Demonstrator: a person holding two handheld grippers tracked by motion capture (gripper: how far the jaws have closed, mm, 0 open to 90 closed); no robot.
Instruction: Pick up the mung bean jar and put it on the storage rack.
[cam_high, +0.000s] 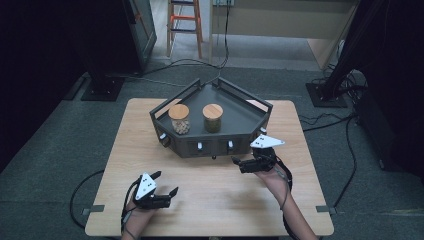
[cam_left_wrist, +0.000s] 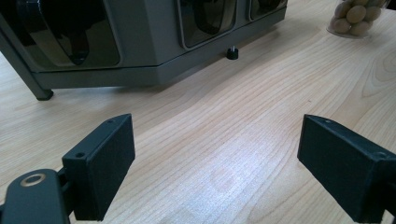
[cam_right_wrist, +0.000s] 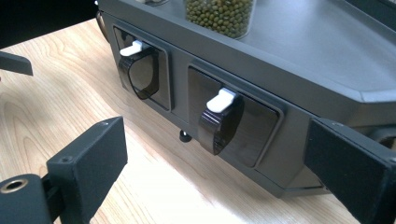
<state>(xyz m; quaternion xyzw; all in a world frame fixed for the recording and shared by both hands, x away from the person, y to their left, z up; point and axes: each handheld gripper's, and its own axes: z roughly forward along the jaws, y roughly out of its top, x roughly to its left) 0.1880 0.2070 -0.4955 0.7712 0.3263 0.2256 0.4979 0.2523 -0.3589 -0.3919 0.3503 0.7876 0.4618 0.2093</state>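
Resting on pale wooden table (cam_high: 215, 200), grey floor (cam_high: 50, 150)

One wooden bench (cam_high: 210, 200) carried one dark grey tray (cam_high: 235, 112). On that tray stood two jars with wooden lids: one jar of pale nuts (cam_high: 179, 119) and one jar of green beans (cam_high: 213, 118). Two grippers were over the bench, the left gripper (cam_high: 166, 183) and the right gripper (cam_high: 239, 163). White-tabbed knobs (cam_right_wrist: 219, 119) lined the tray's front; four could be counted.
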